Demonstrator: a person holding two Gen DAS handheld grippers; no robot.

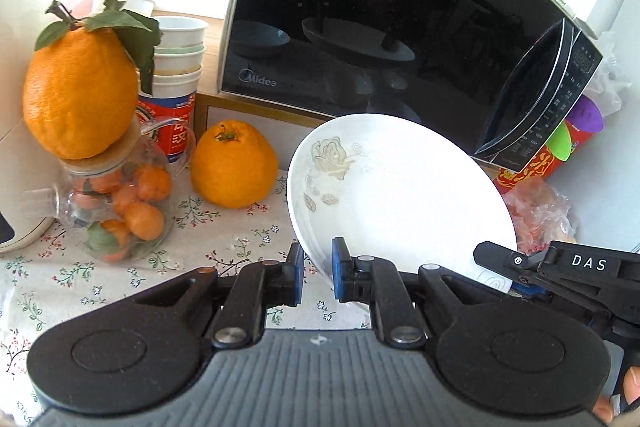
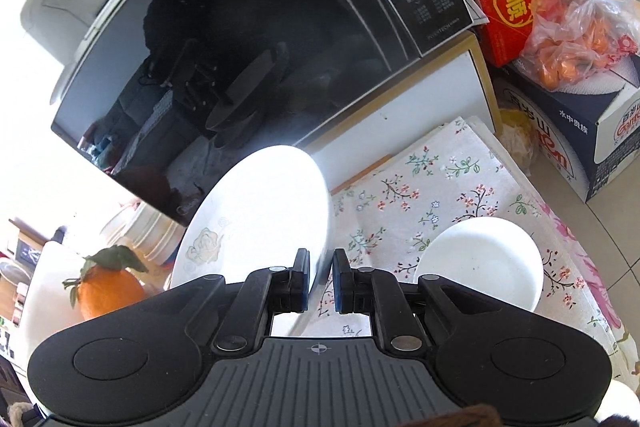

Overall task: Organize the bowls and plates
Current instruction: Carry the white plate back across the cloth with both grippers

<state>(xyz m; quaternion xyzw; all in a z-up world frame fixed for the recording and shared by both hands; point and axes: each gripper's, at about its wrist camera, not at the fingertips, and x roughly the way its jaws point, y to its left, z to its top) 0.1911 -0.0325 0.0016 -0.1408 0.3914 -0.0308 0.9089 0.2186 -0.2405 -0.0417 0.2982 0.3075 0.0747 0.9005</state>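
The plate point(image 1: 400, 195), white with a pale rose printed near its rim, is tilted up off the floral tablecloth point(image 1: 120, 279) in front of the microwave point(image 1: 360, 27), and I have it by two edges. My left gripper point(image 1: 317, 269) has its blue pads narrowed onto the near rim, which sits in the gap between them, though I cannot tell for certain that both pads press on it. My right gripper point(image 2: 321, 277) is narrowed the same way at the plate's point(image 2: 256, 211) other edge; the rim runs into its gap, and again firm contact is hard to judge. I reckon I hold it at two edges so it can be carried tilted without slipping.

The left view shows what the right does not: the jar of small oranges point(image 1: 120, 203) with a big orange on its lid, stacked paper cups point(image 1: 176, 67), and my right gripper's arm reaching in. Only the right view shows a smaller white plate point(image 2: 480, 263) lying flat on the cloth, well apart, probably where this one belongs
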